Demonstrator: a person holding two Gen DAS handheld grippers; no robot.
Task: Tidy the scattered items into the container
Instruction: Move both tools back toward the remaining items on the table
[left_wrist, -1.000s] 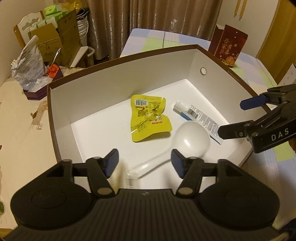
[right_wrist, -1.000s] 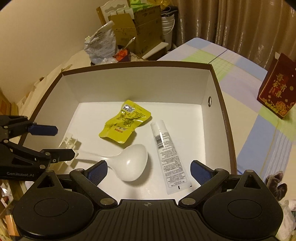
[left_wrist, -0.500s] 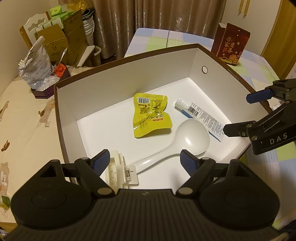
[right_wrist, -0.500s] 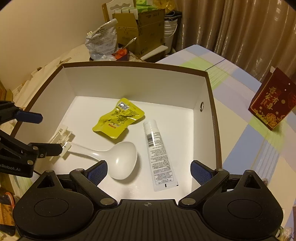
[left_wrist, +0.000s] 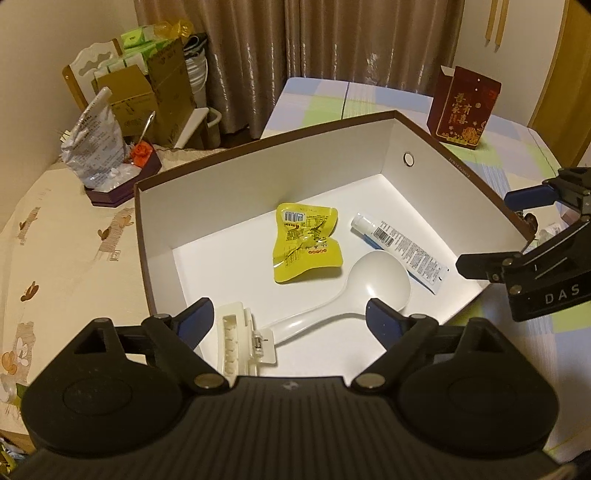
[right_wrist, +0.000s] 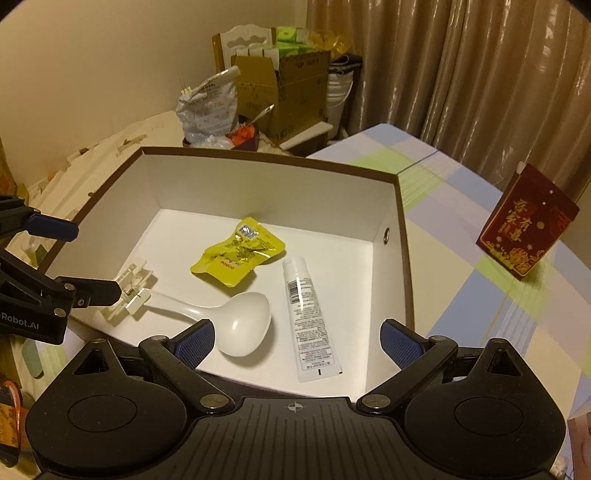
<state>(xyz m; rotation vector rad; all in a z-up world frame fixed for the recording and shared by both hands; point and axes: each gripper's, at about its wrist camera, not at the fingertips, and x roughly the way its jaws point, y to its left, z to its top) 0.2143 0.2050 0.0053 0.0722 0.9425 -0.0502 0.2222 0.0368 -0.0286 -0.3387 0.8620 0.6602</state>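
Note:
A white box with a brown rim (left_wrist: 240, 192) (right_wrist: 277, 192) holds a yellow pouch (left_wrist: 304, 243) (right_wrist: 238, 256), a white tube (left_wrist: 400, 249) (right_wrist: 308, 317), a white ladle (left_wrist: 380, 280) (right_wrist: 243, 325) and a cream hair clip (left_wrist: 236, 339) (right_wrist: 129, 288). The clip lies in the box's near-left corner, on the ladle's handle end. My left gripper (left_wrist: 290, 321) (right_wrist: 74, 258) hovers above that corner. Its jaws are opening and the pads press on nothing. Over the opposite edge of the box my right gripper (right_wrist: 297, 339) (left_wrist: 506, 230) stands open and empty.
A red gift bag (left_wrist: 463, 107) (right_wrist: 526, 236) stands on the checked tablecloth beyond the box. A foil bag (left_wrist: 94, 147) in a dark tray and cardboard boxes (left_wrist: 147, 96) sit at the back left. Curtains hang behind.
The left jaws have spread and let go of the hair clip, which now lies in the box corner. Both grippers have risen and drawn back from the box.

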